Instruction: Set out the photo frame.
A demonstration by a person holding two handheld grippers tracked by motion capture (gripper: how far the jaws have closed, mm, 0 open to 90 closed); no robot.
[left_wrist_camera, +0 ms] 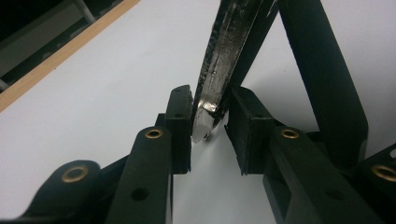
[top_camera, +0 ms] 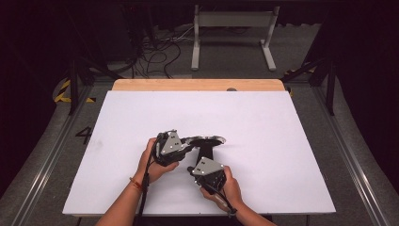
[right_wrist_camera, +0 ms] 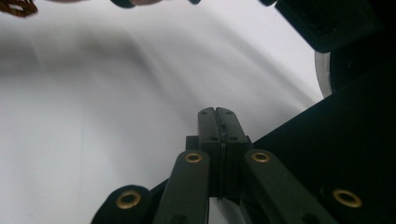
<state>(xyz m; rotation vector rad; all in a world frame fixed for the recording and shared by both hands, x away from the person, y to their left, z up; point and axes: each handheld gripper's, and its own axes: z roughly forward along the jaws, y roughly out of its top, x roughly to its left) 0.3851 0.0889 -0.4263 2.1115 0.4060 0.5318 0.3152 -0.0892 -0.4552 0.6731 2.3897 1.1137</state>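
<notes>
A small black pan (top_camera: 209,140) with a silvery rim lies near the middle of the white table sheet (top_camera: 263,122), its black handle (top_camera: 205,152) pointing toward the person. My left gripper (top_camera: 188,142) is at the pan's left side. In the left gripper view its jaws (left_wrist_camera: 210,107) are shut on the pan's scuffed metal rim (left_wrist_camera: 224,51), which rises between the pads. My right gripper (top_camera: 193,169) sits just below the pan beside the handle, with its jaws (right_wrist_camera: 217,112) shut on nothing. The rim (right_wrist_camera: 320,74) curves at the right of that view.
The sheet covers a wooden table whose bare back edge (top_camera: 197,84) shows. Beyond it stand a grey metal frame (top_camera: 233,33) and loose cables (top_camera: 155,56) on the floor. The person's left hand (top_camera: 153,167) and right hand (top_camera: 226,188) hold the grippers.
</notes>
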